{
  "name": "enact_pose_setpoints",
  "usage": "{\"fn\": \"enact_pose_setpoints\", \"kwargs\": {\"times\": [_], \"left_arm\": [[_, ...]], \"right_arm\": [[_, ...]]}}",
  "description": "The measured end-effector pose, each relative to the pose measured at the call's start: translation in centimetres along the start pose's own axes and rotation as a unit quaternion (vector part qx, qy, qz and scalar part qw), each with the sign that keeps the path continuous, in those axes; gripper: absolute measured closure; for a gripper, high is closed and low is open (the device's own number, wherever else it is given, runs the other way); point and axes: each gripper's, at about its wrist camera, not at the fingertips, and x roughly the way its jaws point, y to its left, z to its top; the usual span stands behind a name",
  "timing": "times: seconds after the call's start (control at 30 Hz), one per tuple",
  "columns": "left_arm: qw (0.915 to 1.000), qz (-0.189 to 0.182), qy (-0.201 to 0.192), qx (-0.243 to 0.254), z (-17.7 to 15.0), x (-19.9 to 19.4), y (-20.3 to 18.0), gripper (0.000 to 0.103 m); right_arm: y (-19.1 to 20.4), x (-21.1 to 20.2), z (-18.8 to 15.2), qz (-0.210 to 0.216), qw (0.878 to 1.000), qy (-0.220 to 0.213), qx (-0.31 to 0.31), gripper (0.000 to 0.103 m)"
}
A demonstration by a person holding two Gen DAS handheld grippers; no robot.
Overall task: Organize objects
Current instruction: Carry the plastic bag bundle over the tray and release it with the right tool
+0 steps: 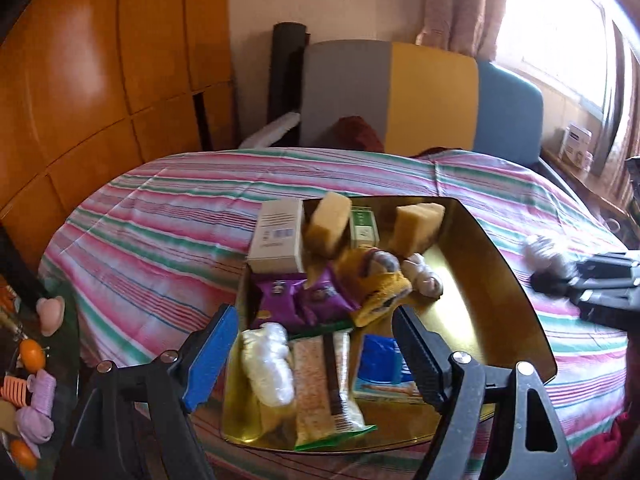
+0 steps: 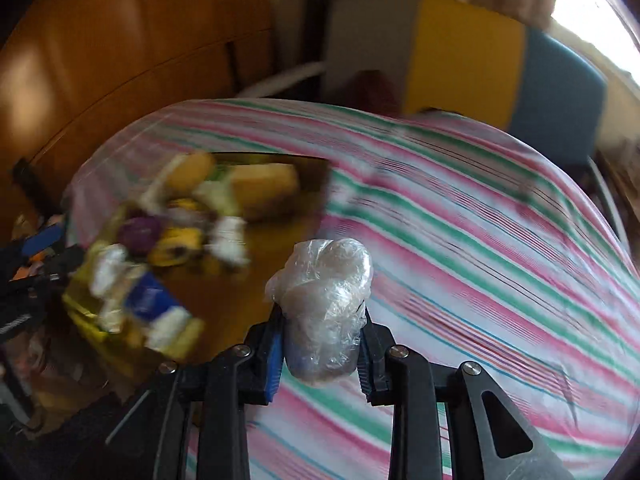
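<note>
Right gripper [image 2: 322, 346]: jaws closed tight on a crumpled clear plastic bundle [image 2: 322, 304], held above the striped bedsheet [image 2: 480, 240], to the right of the tray.
Left gripper [image 1: 314, 344]: jaws spread wide, nothing between the pads, hovering over the tray's near end.
Gold tray [image 1: 492, 280]: lies on the bedsheet.
Tray contents: white box [image 1: 276, 236], two yellow sponges [image 1: 328, 224], purple packets [image 1: 304, 300], white plastic wad [image 1: 268, 364], grain packet [image 1: 324, 380], blue-and-white box [image 1: 380, 364].
Background: grey, yellow and blue headboard [image 1: 432, 96].

Orange wooden wardrobe [image 1: 80, 80], striped bedsheet [image 1: 160, 216], bright curtained window [image 1: 560, 28].
</note>
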Motion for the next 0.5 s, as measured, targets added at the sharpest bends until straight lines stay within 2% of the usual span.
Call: {"fn": "enact_pose_setpoints", "kwargs": {"times": [0.1, 0.27, 0.33, 0.37, 0.43, 0.47, 0.5], "left_arm": [[0.9999, 0.001, 0.0, -0.016, -0.1, -0.2, 1.0, 0.022], [0.9991, 0.02, -0.004, -0.036, 0.0, -0.3, 2.1, 0.022], [0.9987, 0.031, -0.002, -0.04, 0.3, -0.2, 2.3, 0.022], [0.9985, 0.033, -0.002, -0.043, 0.4, -0.3, 2.4, 0.022], [0.9978, 0.038, -0.003, -0.053, 0.4, -0.4, 2.7, 0.022], [0.9976, 0.04, -0.002, -0.056, 0.5, -0.4, 2.7, 0.022], [0.9971, 0.047, 0.0, -0.061, 0.6, -0.4, 2.8, 0.022]], "right_arm": [[4.5, 1.6, 0.8, 0.025, 0.998, 0.014, -0.047, 0.072], [7.8, 6.1, 0.6, -0.002, 0.993, 0.077, -0.091, 0.071], [8.0, 6.9, 0.3, -0.01, 0.991, 0.085, -0.098, 0.071], [8.1, 7.2, 0.1, -0.013, 0.991, 0.088, -0.101, 0.068], [8.2, 7.3, -0.2, -0.023, 0.991, 0.087, -0.104, 0.052], [8.0, 7.1, -0.3, -0.027, 0.991, 0.084, -0.103, 0.042], [7.9, 6.9, -0.4, -0.027, 0.991, 0.08, -0.1, 0.036]]}}
